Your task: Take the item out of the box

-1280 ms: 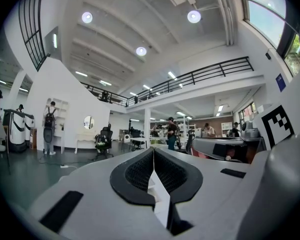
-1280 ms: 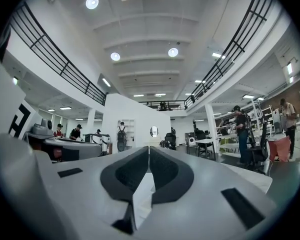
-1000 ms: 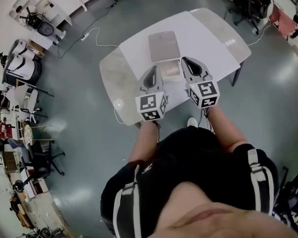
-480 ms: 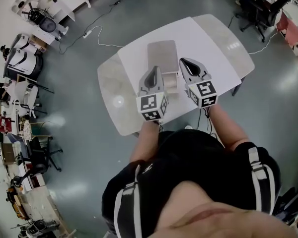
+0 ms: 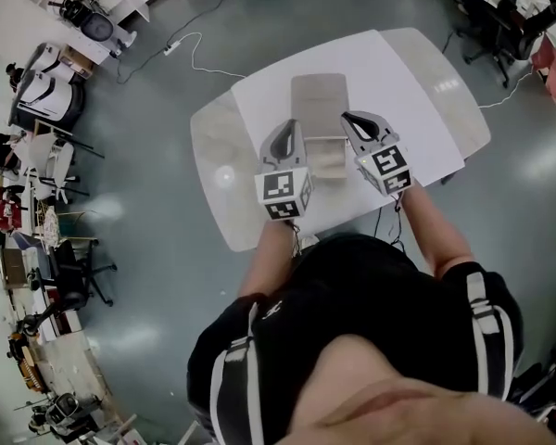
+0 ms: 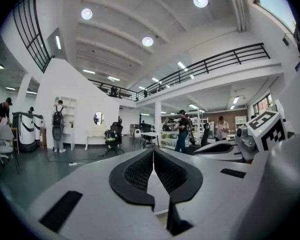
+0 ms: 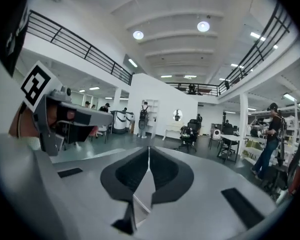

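Observation:
A pale cardboard box [image 5: 326, 158] stands on the white table [image 5: 403, 82], its lid [image 5: 319, 100] folded back flat on the far side. What lies inside it is too small to make out. My left gripper [image 5: 283, 138] hovers by the box's left side, and my right gripper [image 5: 356, 120] by its right side. Both point up and away from the table. In the left gripper view the jaws of the left gripper [image 6: 153, 154] are shut with nothing between them. The right gripper [image 7: 149, 151] is shut and empty too.
The table has rounded glassy ends [image 5: 218, 165]. A cable [image 5: 199, 58] runs over the grey floor behind it. Office chairs [image 5: 514, 17] stand at the far right, and machines and people [image 5: 37, 91] at the far left.
The head view has drifted, so the table sits a little higher and further right. Both grippers stay shut on either side of the box.

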{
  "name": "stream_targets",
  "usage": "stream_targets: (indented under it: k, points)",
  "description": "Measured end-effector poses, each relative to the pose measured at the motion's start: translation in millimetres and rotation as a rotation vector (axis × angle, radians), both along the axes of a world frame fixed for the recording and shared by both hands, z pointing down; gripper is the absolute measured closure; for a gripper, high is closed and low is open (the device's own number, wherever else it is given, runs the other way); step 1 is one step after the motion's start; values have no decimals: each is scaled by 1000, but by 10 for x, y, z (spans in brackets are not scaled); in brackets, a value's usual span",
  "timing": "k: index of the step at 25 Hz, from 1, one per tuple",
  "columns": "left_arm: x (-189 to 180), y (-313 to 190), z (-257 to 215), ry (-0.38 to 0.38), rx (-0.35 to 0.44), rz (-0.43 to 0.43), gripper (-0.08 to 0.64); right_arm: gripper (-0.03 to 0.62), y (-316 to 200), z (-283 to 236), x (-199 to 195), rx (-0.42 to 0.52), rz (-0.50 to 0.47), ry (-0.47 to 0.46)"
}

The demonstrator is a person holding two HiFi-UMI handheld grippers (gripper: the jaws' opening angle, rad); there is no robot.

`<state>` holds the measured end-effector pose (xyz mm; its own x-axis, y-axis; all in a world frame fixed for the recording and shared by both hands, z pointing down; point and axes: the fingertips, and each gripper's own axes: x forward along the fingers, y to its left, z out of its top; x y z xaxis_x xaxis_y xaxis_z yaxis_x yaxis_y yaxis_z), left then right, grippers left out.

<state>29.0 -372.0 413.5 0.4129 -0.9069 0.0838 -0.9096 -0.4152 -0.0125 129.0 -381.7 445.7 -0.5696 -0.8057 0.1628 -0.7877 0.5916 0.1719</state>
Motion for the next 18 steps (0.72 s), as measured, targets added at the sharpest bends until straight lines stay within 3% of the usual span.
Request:
stream_targets:
  k: [8, 18]
  points:
    - [-307, -104, 70, 30, -17, -51, 546, 578, -46, 580, -297, -51, -204, 380]
    - [-663, -71, 118, 40, -41, -95, 546, 578, 37, 1401, -640, -207, -404, 598]
